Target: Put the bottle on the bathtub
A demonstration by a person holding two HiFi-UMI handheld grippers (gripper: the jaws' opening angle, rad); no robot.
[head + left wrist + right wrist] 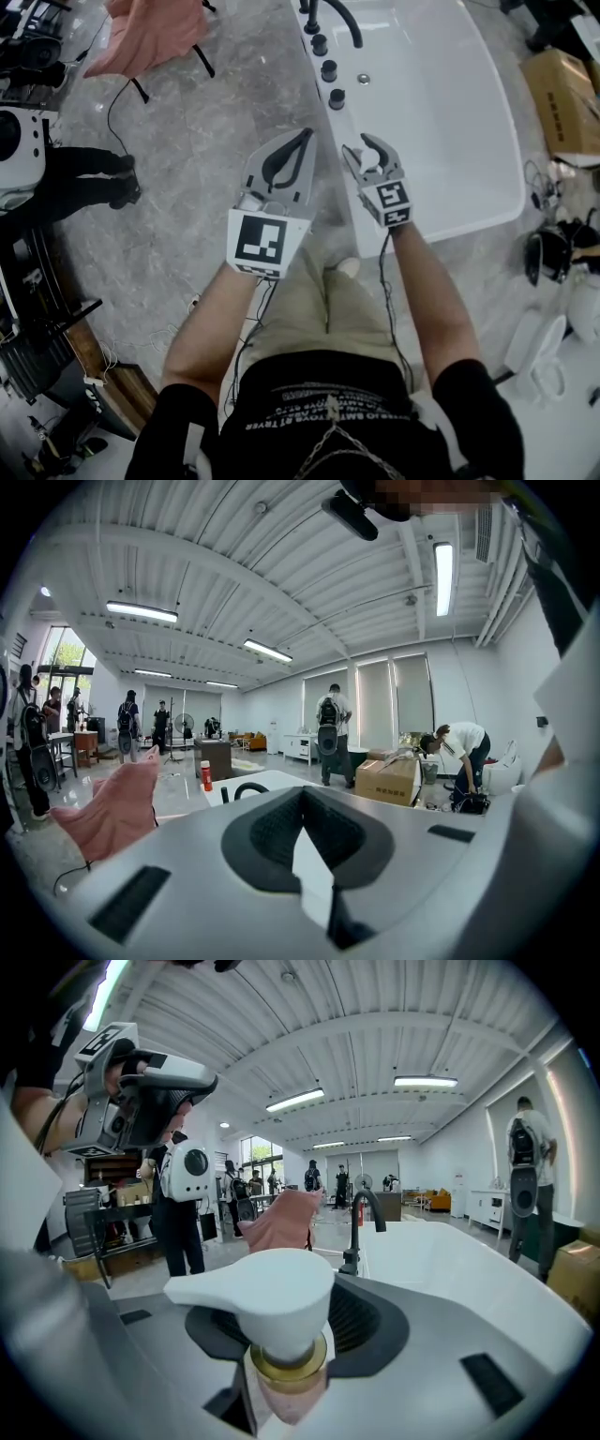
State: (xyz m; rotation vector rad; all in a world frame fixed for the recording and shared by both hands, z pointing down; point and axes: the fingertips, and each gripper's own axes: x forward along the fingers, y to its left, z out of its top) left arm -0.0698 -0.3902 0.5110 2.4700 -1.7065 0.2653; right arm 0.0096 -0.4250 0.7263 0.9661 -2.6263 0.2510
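Bottle [281, 1330] sits right up against the lens in the right gripper view. It has a broad white pump head with the spout sticking out to one side, a gold collar under it and a pinkish see-through body below, and it stands upright. In the head view it is at the near left corner of the bathtub [441, 122], over the rim. Its base is hidden, so can't tell if it rests on the rim.

Right hand-held gripper [373, 150] is around it with jaws spread wide. The dark pads sit either side of the pump head and collar, a gap shows on the faucet side, and there is no clear squeeze on the neck. Left hand-held gripper [302, 139] is just off the bathtub's left side over the grey marbled floor [206, 178], jaws closed tip to tip, nothing in them.

The bathtub is white. A black faucet [342, 17] and black knobs [328, 70] line its left rim, farther along than the bottle. Pink cloth [150, 37] hangs on a stand well left of the bathtub's far end. Cardboard box [561, 98] lies on the floor beyond the bathtub's right side. Person with a backpack [330, 728] stands past the bathtub's far end.
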